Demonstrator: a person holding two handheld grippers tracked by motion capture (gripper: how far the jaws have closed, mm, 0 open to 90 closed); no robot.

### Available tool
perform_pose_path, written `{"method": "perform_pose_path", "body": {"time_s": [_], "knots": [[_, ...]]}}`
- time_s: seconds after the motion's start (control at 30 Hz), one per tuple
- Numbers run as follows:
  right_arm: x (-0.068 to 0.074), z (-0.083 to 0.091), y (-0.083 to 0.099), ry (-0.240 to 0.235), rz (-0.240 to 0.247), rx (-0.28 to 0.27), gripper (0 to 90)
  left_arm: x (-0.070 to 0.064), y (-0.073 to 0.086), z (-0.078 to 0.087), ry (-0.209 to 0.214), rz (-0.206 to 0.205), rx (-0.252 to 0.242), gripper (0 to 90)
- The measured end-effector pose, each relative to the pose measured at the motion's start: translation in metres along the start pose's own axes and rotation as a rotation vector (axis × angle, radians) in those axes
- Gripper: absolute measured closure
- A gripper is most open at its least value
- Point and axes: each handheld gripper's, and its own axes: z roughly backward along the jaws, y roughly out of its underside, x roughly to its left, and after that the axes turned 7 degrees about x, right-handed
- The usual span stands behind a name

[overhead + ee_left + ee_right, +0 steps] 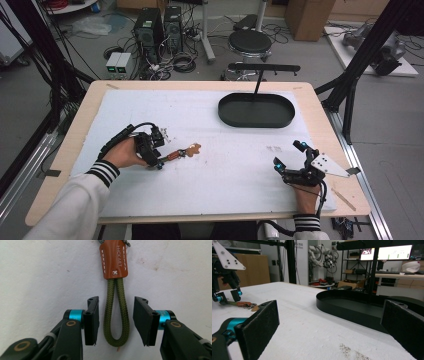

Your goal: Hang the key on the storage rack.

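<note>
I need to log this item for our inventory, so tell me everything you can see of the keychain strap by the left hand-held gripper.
The keychain strap is an olive-green braided cord loop bound by a tan leather-looking tab with white stitching and stamped lettering; metal ring hardware shows at its far end. It lies flat on the white table cover. The left hand-held gripper is open, its jaws either side of the loop, apart from it.

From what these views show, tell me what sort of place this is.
Probably a robotics or computing lab, not a home. Desktop computer towers stand amid loose cables on the floor behind the table, monitors glow on a far desk, and a black frame flanks the workspace.
</note>
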Motion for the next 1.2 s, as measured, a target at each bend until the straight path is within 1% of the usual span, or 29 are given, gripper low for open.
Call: {"method": "perform_pose_path", "body": {"time_s": [0.03,0.2,0.23,0.3,0.33,0.37,0.43,0.47,0.57,0.63,0.73,0.83,0.97,1.07,1.1,1.13,1.17,1.2], "knots": [[0.000,0.000,0.000,0.000,0.000,0.000,1.0,0.000,0.000,0.000,0.004,0.001,0.002,59.0],[0.000,0.000,0.000,0.000,0.000,0.000,1.0,0.000,-0.001,-0.001,0.001,0.000,0.015,61.2],[0.000,0.000,0.000,0.000,0.000,0.000,1.0,0.000,-0.001,-0.002,0.008,0.004,0.015,63.9],[0.000,0.000,0.000,0.000,-0.001,0.000,1.0,0.000,-0.002,-0.003,0.000,-0.001,0.019,64.8],[0.000,0.000,0.000,0.000,0.000,0.000,1.0,0.000,-0.002,-0.003,-0.002,-0.001,0.022,67.9],[0.000,0.000,0.000,0.000,0.000,0.000,1.0,0.001,-0.002,-0.002,-0.002,0.000,0.023,67.9],[0.000,0.000,0.000,0.001,0.000,-0.001,1.0,0.001,-0.001,-0.002,-0.008,-0.008,0.025,77.2],[0.000,0.000,0.000,0.000,0.000,0.000,1.0,0.000,-0.001,-0.002,-0.009,-0.008,0.027,77.6],[0.000,0.000,0.000,0.000,-0.002,-0.001,1.0,-0.002,-0.002,-0.002,-0.029,-0.027,0.032,78.0],[0.000,0.000,0.000,0.000,0.000,0.000,1.0,-0.005,-0.002,-0.002,-0.050,-0.036,0.030,78.5],[0.000,0.000,0.000,0.002,0.002,0.001,1.0,-0.005,-0.002,-0.002,-0.059,-0.040,0.030,78.7],[0.000,0.000,0.000,0.000,0.001,0.000,1.0,-0.005,-0.002,0.000,-0.069,-0.034,0.014,78.9],[0.000,0.000,0.000,0.000,0.000,-0.004,1.0,-0.004,0.000,0.006,-0.062,-0.016,-0.026,79.1],[0.000,0.000,0.000,0.007,-0.007,-0.003,1.0,-0.004,0.002,0.012,-0.070,-0.009,-0.068,79.3],[0.000,0.000,0.000,0.013,-0.011,-0.002,1.0,-0.004,0.003,0.014,-0.076,-0.006,-0.089,79.3],[-0.001,-0.001,0.000,0.019,-0.004,-0.006,1.0,-0.004,0.003,0.017,-0.074,-0.003,-0.108,79.3],[-0.002,-0.001,-0.001,0.010,-0.024,0.001,1.0,-0.004,0.004,0.019,-0.073,0.005,-0.137,79.4],[-0.002,-0.001,-0.001,0.010,-0.024,0.001,1.0,-0.003,0.004,0.022,-0.071,0.004,-0.157,79.4]]}}
